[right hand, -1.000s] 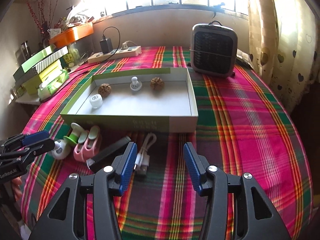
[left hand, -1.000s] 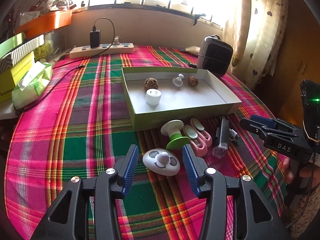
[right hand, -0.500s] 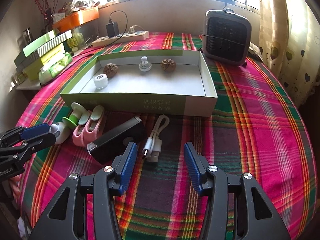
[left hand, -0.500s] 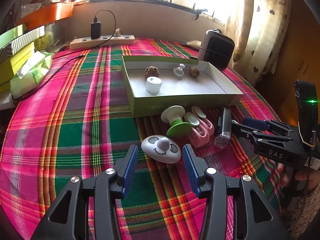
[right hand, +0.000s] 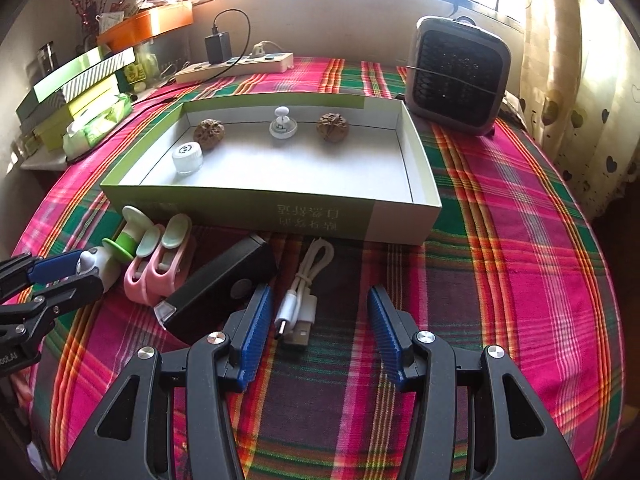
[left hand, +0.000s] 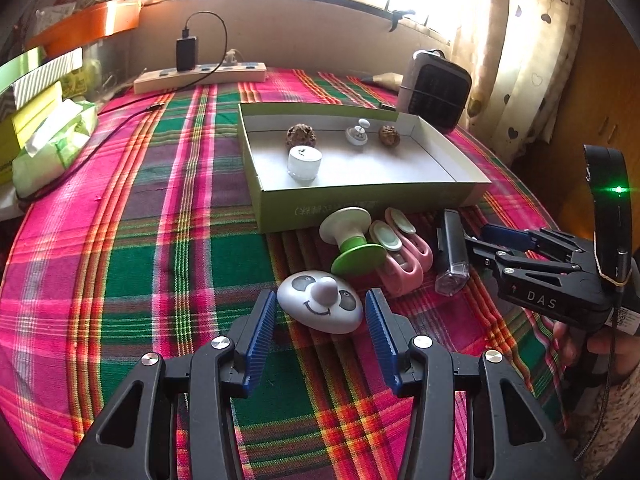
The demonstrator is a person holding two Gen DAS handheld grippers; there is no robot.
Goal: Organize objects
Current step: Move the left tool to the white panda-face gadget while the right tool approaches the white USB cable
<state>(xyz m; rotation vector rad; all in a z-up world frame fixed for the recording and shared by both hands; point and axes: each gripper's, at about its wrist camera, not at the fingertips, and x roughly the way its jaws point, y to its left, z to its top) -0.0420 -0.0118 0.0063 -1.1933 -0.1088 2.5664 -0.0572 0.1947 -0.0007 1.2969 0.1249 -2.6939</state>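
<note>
Panda toy [left hand: 320, 302], a white egg shape with a smiling face, lay on the plaid tablecloth [left hand: 132, 240] between the blue pads of the left gripper [left hand: 320, 320], whose jaws stood wide and apart from it. Just beyond lay a green-and-white knob [left hand: 350, 240], 2 pink clips [left hand: 400, 256] and a black flashlight [right hand: 222, 286]. The right gripper [right hand: 320, 326] gaped wide over a coiled white cable [right hand: 304, 292]. Behind them sat the green box [right hand: 280, 210], holding 2 walnuts [right hand: 209, 130], a small jar [right hand: 187, 157] and a white spinning top [right hand: 282, 124].
</note>
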